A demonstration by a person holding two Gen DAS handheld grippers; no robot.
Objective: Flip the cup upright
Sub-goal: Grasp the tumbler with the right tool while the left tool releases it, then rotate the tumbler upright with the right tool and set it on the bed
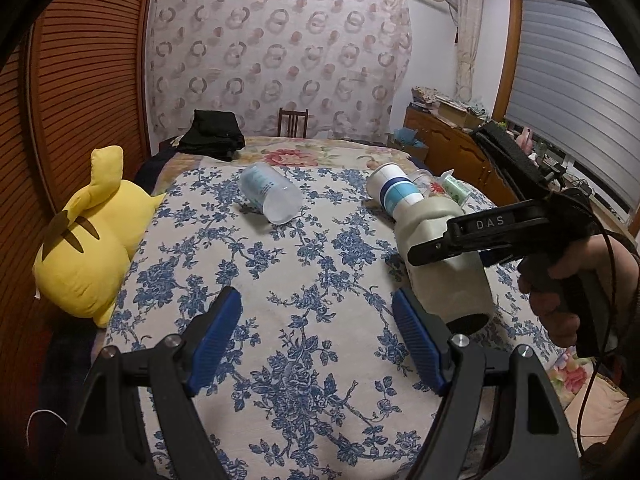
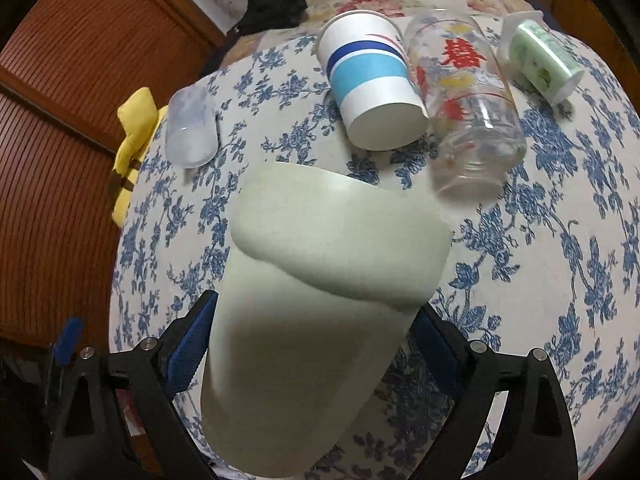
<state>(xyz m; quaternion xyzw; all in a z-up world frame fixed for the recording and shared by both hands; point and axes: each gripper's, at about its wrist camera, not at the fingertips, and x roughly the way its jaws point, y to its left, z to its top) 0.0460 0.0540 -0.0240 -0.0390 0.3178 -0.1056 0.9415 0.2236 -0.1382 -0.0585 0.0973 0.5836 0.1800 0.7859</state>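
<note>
My right gripper (image 2: 312, 344) is shut on a pale green cup (image 2: 320, 300), held tilted above the floral bedspread; the cup also shows in the left wrist view (image 1: 444, 256), with the right gripper (image 1: 448, 246) clamped across it. My left gripper (image 1: 318, 336) is open and empty, low over the bedspread, left of the held cup. A frosted plastic cup (image 1: 272, 196) lies on its side further back; it also shows in the right wrist view (image 2: 192, 128).
A paper cup with blue bands (image 2: 372, 80), a clear glass with red print (image 2: 468, 96) and a small green-patterned cup (image 2: 540, 56) lie on their sides. A yellow plush toy (image 1: 88, 248) sits at the bed's left edge. Black clothing (image 1: 212, 134) lies at the far end.
</note>
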